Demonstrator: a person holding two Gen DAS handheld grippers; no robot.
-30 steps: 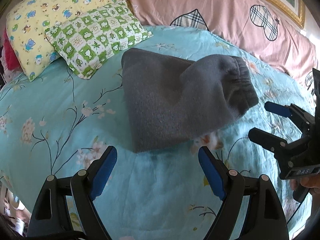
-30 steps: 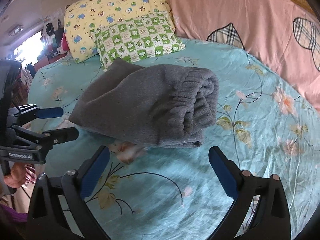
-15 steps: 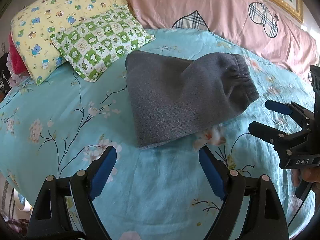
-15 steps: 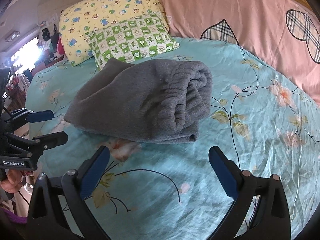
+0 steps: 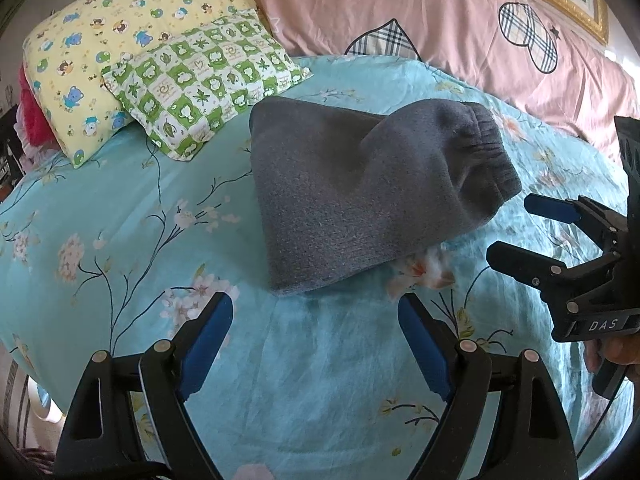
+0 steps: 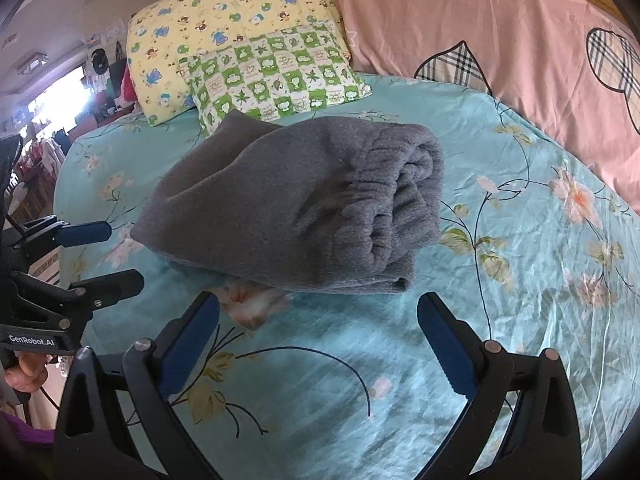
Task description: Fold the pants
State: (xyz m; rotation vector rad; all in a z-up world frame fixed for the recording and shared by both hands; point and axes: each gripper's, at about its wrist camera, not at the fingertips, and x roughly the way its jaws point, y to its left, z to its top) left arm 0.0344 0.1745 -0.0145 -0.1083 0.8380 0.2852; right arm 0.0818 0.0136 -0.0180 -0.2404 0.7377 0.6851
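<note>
**Folded grey pants on a floral bedspread, both claws held clear**

A bed covered with a turquoise bedspread [image 5: 120, 216] printed with blossoms and dark branches fills both views, and a pink quilt [image 5: 420, 16] with plaid hearts lies banked along its far side.

The grey pants [image 5: 360, 200] lie in the middle of the bedspread, folded into a thick bundle. In the left wrist view the ribbed elastic waistband [image 5: 488, 152] sits at the right far end and the flat folded edge at the near left, so the long axis runs from near left to far right. In the right wrist view the stacked layers [image 6: 400, 216] face the camera at the bundle's right end.

Just beyond the far left corner of the pants lies a green-and-white checked pillow [image 5: 204, 84], which rests against a larger yellow pillow [image 5: 104, 36] printed with small animals. Nothing lies on the pants or between them and the claws.

The left gripper [image 5: 314, 344] hovers near the pants' near edge, its blue-padded fingers spread wide and empty. The right gripper [image 6: 318, 344] hovers on the near right side, likewise spread and holding nothing. Each claw shows at the edge of the other's view, gripped by a hand [image 6: 24, 372].
</note>
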